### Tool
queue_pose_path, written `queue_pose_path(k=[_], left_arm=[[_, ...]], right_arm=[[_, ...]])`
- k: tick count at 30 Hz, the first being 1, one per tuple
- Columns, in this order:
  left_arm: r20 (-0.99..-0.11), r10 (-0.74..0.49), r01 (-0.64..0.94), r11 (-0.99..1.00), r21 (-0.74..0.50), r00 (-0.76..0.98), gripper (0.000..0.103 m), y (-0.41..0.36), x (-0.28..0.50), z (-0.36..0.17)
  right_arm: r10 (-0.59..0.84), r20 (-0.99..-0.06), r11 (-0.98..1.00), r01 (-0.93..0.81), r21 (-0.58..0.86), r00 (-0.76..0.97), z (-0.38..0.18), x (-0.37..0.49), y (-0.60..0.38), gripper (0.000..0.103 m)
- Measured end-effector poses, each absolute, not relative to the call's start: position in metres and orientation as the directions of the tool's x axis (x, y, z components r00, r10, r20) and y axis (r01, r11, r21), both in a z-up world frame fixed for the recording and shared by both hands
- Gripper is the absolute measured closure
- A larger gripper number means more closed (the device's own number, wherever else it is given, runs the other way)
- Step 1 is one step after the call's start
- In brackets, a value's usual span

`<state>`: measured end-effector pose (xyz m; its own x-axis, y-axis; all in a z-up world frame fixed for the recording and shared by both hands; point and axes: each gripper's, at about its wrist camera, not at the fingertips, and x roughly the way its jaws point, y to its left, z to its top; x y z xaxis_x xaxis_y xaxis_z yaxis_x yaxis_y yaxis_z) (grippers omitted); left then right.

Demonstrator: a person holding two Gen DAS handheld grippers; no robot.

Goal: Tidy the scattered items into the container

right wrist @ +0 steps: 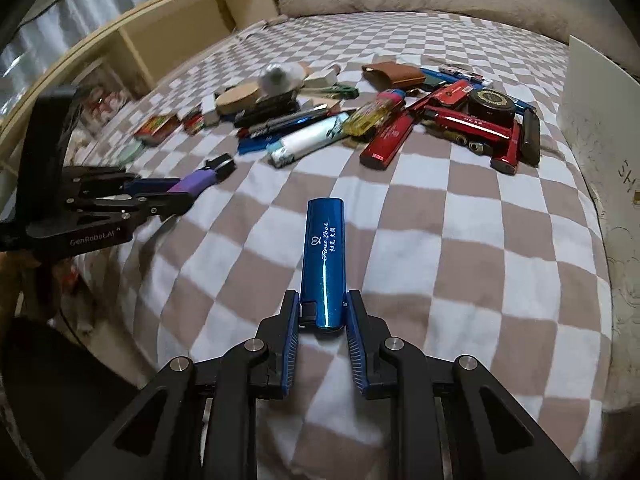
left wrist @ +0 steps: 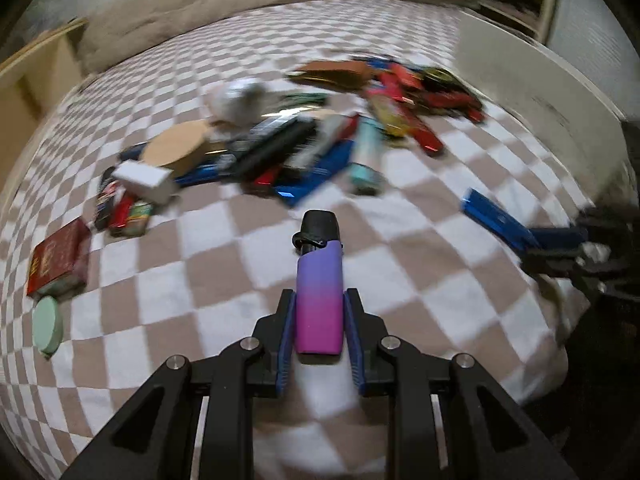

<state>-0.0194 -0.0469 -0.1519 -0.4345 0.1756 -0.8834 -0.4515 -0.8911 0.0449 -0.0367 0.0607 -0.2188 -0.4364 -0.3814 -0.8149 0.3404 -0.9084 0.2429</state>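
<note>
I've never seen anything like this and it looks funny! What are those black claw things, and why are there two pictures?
Those claws are grabbers that a person holds, one in each hand. Each has a little camera looking along its two fingers, so you get two pictures. In the left-hand view, the left gripper pinches a purple and pink lighter. In the right-hand view, the right gripper pinches a shiny blue lighter, and you can see the other grabber off to the side. Below is a bed with a checkered blanket. A messy pile of lighters and small boxes lies on it, waiting to be tidied away.
</note>
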Motion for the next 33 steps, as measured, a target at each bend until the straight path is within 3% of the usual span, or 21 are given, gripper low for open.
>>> queue_pose_path(k=[4, 8, 9, 29, 31, 33], left_arm=[[-0.892, 0.170, -0.466, -0.883, 0.050, -0.419, 0.078, -0.037, -0.011, -0.152], [-0.906, 0.173, -0.418, -0.908, 0.004, -0.385, 0.048, -0.046, -0.013, -0.152], [-0.906, 0.169, -0.408, -0.913, 0.005, -0.388, 0.047, -0.048, -0.013, -0.151], [-0.886, 0.064, -0.162, -0.987, 0.013, -0.460, 0.046, -0.115, -0.044, -0.152], [-0.881, 0.053, -0.149, -0.989, 0.020, -0.470, 0.035, -0.117, -0.045, -0.153], [-0.877, 0.040, -0.147, -0.989, 0.035, -0.480, 0.011, -0.116, -0.044, -0.156]], right_arm=[[-0.390, -0.824, -0.900, 0.359, 0.247, -0.411, -0.217, -0.031, 0.067, 0.079], [-0.332, -0.847, -0.913, 0.368, 0.177, -0.416, -0.212, -0.033, 0.073, 0.078], [-0.313, -0.852, -0.918, 0.363, 0.158, -0.421, -0.212, -0.034, 0.075, 0.078], [-0.267, -0.846, -0.944, 0.302, 0.133, -0.461, -0.218, -0.066, 0.093, 0.077], [-0.275, -0.841, -0.943, 0.301, 0.141, -0.466, -0.220, -0.066, 0.093, 0.076], [-0.284, -0.833, -0.941, 0.305, 0.147, -0.474, -0.220, -0.065, 0.094, 0.075]])
